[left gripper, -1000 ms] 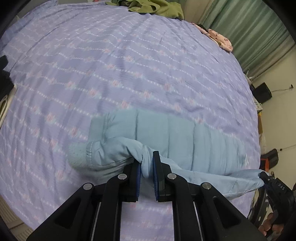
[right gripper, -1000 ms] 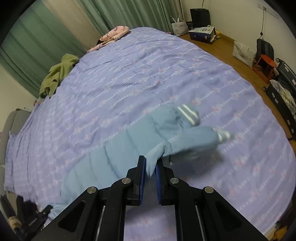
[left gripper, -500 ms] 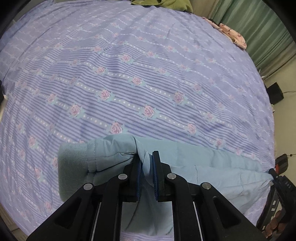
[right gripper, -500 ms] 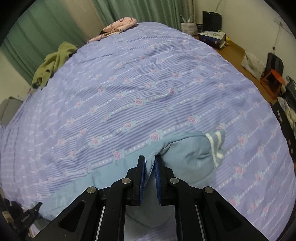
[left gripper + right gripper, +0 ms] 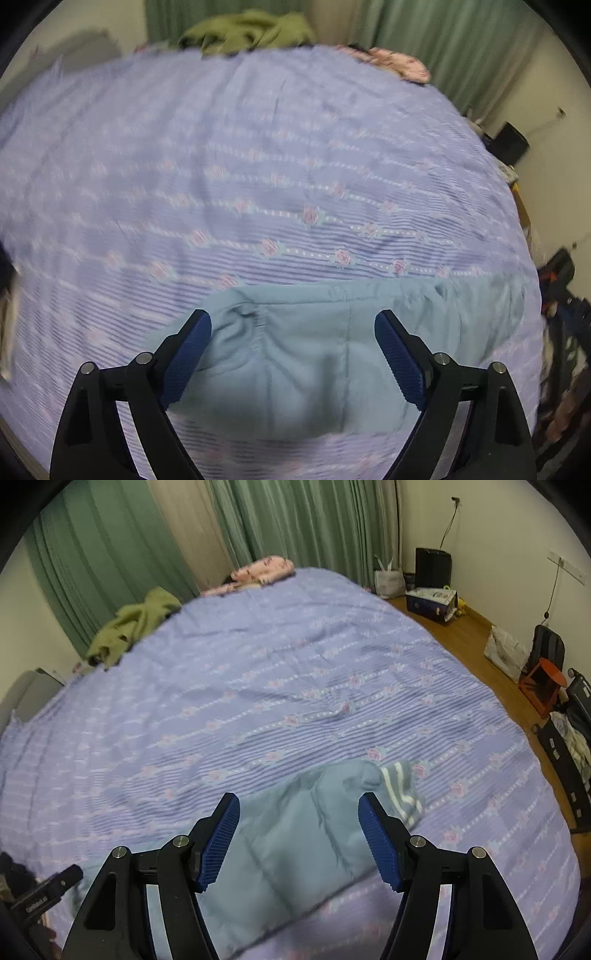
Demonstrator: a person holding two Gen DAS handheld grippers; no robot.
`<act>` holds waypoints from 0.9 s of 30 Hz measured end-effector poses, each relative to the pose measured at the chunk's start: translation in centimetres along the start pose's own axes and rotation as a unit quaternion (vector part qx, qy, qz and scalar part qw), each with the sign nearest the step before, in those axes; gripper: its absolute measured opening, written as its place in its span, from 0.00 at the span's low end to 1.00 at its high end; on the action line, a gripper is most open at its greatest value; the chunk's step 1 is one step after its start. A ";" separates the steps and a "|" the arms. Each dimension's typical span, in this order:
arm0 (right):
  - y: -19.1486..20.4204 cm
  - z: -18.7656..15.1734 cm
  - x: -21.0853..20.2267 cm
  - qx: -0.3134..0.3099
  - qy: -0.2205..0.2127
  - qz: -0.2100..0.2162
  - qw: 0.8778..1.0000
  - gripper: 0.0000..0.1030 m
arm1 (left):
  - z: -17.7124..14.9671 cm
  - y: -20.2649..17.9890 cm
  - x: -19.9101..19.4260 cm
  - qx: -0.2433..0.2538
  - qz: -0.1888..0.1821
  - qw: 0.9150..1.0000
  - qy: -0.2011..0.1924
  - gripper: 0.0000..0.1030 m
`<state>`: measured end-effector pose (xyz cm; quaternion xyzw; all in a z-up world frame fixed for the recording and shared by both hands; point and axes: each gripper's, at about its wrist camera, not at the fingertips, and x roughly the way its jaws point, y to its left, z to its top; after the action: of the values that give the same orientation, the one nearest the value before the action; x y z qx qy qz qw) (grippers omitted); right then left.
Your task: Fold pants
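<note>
Light blue padded pants lie flat on the purple flowered bedspread, folded lengthwise. My left gripper is open, jaws wide apart, just above the waist end. In the right wrist view the pants show their striped cuff to the right. My right gripper is open and hovers over the leg end, holding nothing.
A green garment and a pink garment lie at the bed's far edge by green curtains. Bags, a box and an orange stool stand on the wooden floor right of the bed.
Both grippers were shut on the pants and carried the fabric over. Now both have opened and let go, and the pants lie on the bed.
</note>
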<state>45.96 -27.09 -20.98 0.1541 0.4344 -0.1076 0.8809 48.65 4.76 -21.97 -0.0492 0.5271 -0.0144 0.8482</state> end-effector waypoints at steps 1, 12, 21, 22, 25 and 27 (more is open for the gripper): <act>-0.1 -0.6 -1.2 -0.002 -0.004 0.007 1.000 0.66 | -0.3 0.1 -0.9 0.017 -0.003 1.000 -0.013 0.90; -1.9 -6.1 -1.7 -0.006 0.030 -0.003 1.000 0.66 | 3.6 -5.6 2.2 0.302 -0.135 0.944 0.006 0.85; -4.8 -7.4 0.9 0.032 0.066 -0.001 0.997 0.66 | 3.5 -11.6 9.7 0.334 -0.175 0.919 0.116 0.83; -5.1 -7.5 1.0 0.035 0.067 -0.003 0.997 0.66 | 3.3 -11.9 10.5 0.337 -0.175 0.916 0.129 0.83; -5.6 -7.8 1.2 0.047 0.071 -0.008 0.996 0.66 | 2.6 -12.5 13.1 0.324 -0.185 0.910 0.179 0.81; -5.6 -8.0 1.5 0.052 0.073 -0.005 0.996 0.66 | 2.4 -12.5 14.1 0.306 -0.189 0.912 0.196 0.63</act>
<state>39.16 -29.44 -27.76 0.2049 0.4920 -0.1230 0.8372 57.40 -8.55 -32.24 0.1177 0.6337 -0.3440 0.6828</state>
